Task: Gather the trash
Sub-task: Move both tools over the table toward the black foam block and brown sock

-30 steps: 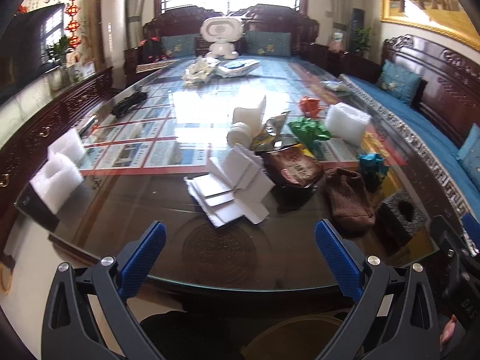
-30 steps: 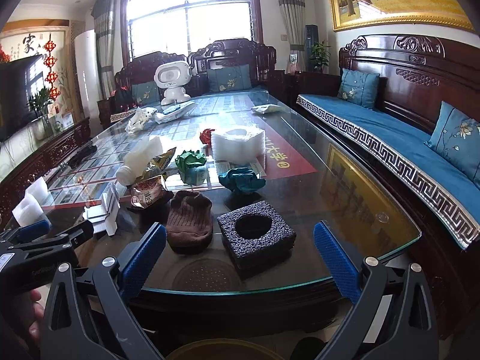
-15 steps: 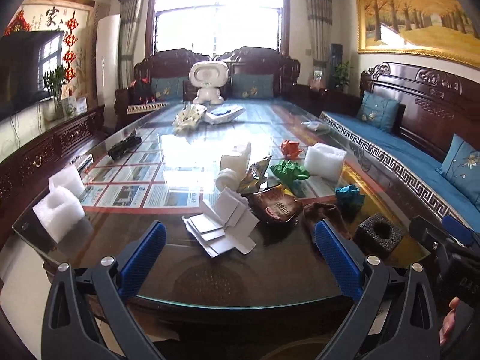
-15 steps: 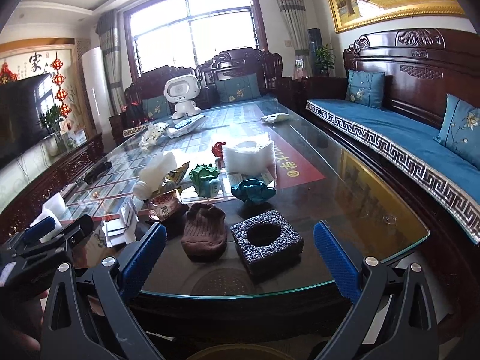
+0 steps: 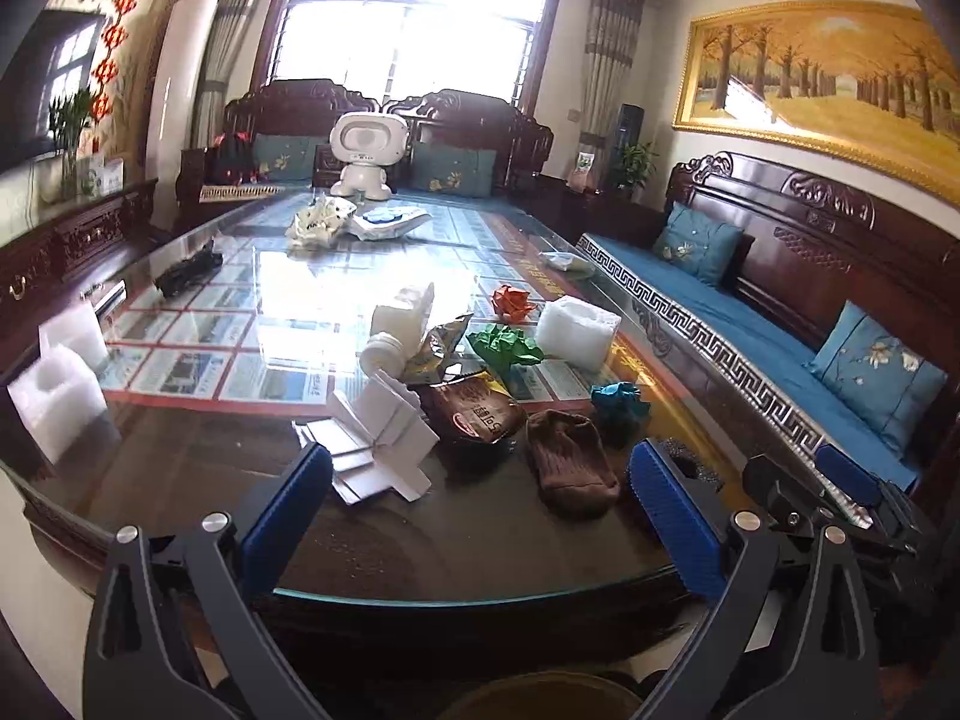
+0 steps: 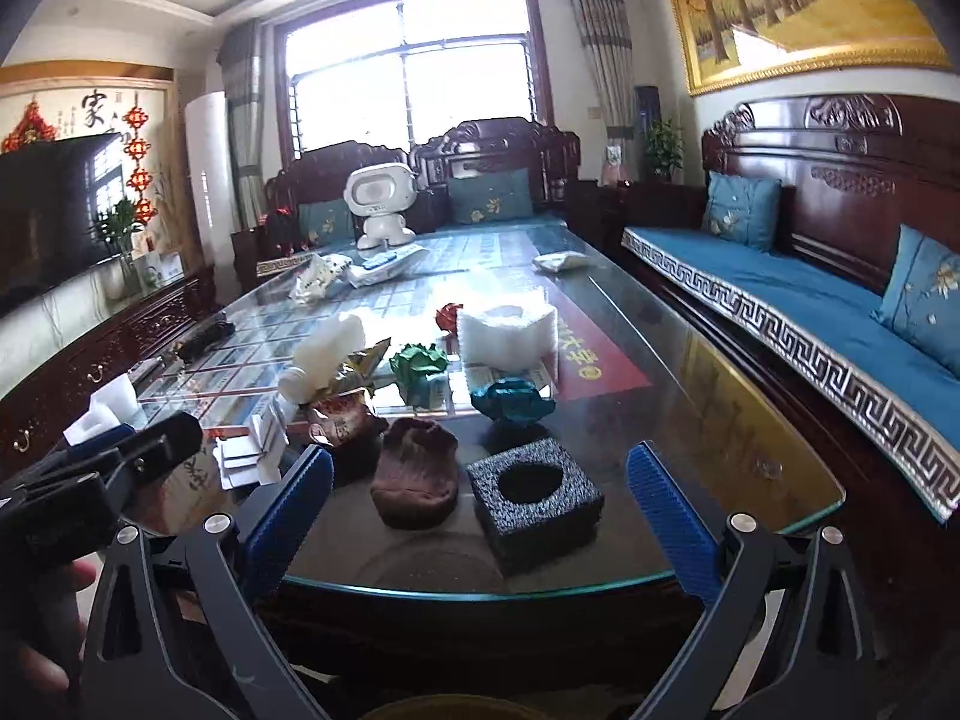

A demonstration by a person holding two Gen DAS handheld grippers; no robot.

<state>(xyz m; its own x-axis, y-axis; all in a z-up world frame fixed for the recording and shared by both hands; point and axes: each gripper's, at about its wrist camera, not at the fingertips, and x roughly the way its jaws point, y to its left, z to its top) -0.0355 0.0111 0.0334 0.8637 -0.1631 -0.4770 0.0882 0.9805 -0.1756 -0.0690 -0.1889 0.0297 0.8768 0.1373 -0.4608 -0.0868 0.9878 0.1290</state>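
Observation:
Trash lies in a cluster on the near end of the glass table [image 5: 198, 480]: folded white cardboard [image 5: 378, 438], a brown snack bag [image 5: 474, 414], a brown sock [image 5: 570, 468], crumpled green paper [image 5: 504, 345], teal paper [image 5: 618, 399], white foam [image 5: 576, 330]. In the right wrist view the sock [image 6: 414, 471] and a black foam block [image 6: 534, 495] sit nearest. My left gripper [image 5: 480, 528] and right gripper [image 6: 480, 516] both hover open before the table edge, holding nothing. A tan bin rim [image 5: 540, 699] shows below.
White foam pieces [image 5: 57, 384] rest at the table's left edge. A white robot toy [image 5: 366, 156] and bags stand at the far end. A blue-cushioned wooden bench [image 6: 810, 312] runs along the right. A dark cabinet [image 6: 102, 354] lines the left wall.
Both cameras have tilted upward and drawn slightly back, so the table sits lower in each view. Both grippers stay open. Nothing on the table has moved.

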